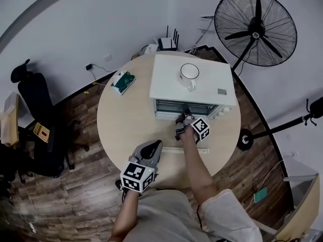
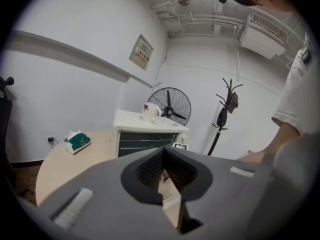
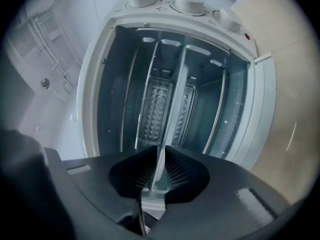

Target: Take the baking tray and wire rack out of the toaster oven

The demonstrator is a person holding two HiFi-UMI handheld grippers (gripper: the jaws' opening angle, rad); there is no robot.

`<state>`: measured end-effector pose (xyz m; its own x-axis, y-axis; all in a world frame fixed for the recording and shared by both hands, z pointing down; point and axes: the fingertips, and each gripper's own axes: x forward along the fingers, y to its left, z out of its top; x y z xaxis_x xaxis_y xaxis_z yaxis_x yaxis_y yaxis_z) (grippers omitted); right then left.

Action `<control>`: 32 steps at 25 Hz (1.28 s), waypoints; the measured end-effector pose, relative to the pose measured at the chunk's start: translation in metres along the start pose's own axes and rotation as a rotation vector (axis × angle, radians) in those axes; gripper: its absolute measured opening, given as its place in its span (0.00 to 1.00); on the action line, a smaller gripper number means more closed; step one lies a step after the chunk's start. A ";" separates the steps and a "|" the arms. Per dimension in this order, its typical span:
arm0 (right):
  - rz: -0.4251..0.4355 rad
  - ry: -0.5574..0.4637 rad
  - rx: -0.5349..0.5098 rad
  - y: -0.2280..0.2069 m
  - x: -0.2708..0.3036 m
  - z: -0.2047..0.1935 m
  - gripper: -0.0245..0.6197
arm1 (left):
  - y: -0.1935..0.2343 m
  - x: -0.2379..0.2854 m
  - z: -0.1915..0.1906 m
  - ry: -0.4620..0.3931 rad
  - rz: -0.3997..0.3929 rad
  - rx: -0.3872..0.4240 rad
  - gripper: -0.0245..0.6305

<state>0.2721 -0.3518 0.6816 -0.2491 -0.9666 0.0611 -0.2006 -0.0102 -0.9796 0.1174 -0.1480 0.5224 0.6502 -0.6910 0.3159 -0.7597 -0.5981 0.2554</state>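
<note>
The white toaster oven (image 1: 192, 79) stands at the far side of the round table, its door folded down. My right gripper (image 1: 184, 114) sits at the oven's mouth. In the right gripper view, which is rolled sideways, the baking tray (image 3: 175, 94) shows edge-on as a pale strip across the cavity, with thin rack wires (image 3: 145, 99) beside it. The right gripper (image 3: 161, 151) has only a narrow slit between its pads, lined up with the tray's edge. Contact is unclear. My left gripper (image 1: 156, 145) hovers shut and empty near the table's near edge.
A white mug (image 1: 189, 73) stands on the oven's top. A green tissue box (image 1: 122, 81) lies at the table's left. The open door (image 3: 260, 109) juts out toward me. A floor fan (image 1: 255, 26) and a black office chair (image 1: 35, 110) flank the table.
</note>
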 end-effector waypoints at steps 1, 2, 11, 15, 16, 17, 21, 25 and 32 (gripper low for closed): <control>-0.005 -0.019 0.029 -0.005 0.003 0.001 0.09 | -0.005 0.001 -0.001 0.005 -0.011 0.007 0.12; -0.009 -0.034 0.055 -0.010 0.005 0.001 0.10 | -0.008 0.000 -0.001 0.011 -0.019 0.014 0.12; 0.023 -0.174 0.223 -0.022 0.017 0.017 0.18 | 0.009 -0.020 -0.012 0.025 0.014 -0.010 0.12; 0.021 -0.213 0.242 -0.024 0.027 0.025 0.18 | 0.019 -0.027 -0.015 0.023 0.041 -0.026 0.12; 0.021 -0.218 0.248 -0.024 0.030 0.025 0.18 | 0.021 -0.029 -0.016 0.024 0.046 -0.030 0.12; 0.021 -0.223 0.256 -0.024 0.032 0.025 0.18 | 0.022 -0.030 -0.016 0.024 0.049 -0.032 0.12; 0.012 -0.236 0.270 -0.025 0.039 0.028 0.17 | 0.024 -0.033 -0.016 0.020 0.058 -0.035 0.12; 0.013 -0.235 0.266 -0.026 0.040 0.028 0.16 | 0.027 -0.034 -0.019 0.020 0.066 -0.041 0.12; -0.012 -0.216 0.266 -0.025 0.036 0.022 0.15 | 0.027 -0.034 -0.019 0.023 0.053 -0.040 0.12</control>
<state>0.2896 -0.3918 0.7040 -0.0361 -0.9976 0.0593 0.0588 -0.0614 -0.9964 0.0749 -0.1330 0.5359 0.6091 -0.7114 0.3506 -0.7931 -0.5442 0.2737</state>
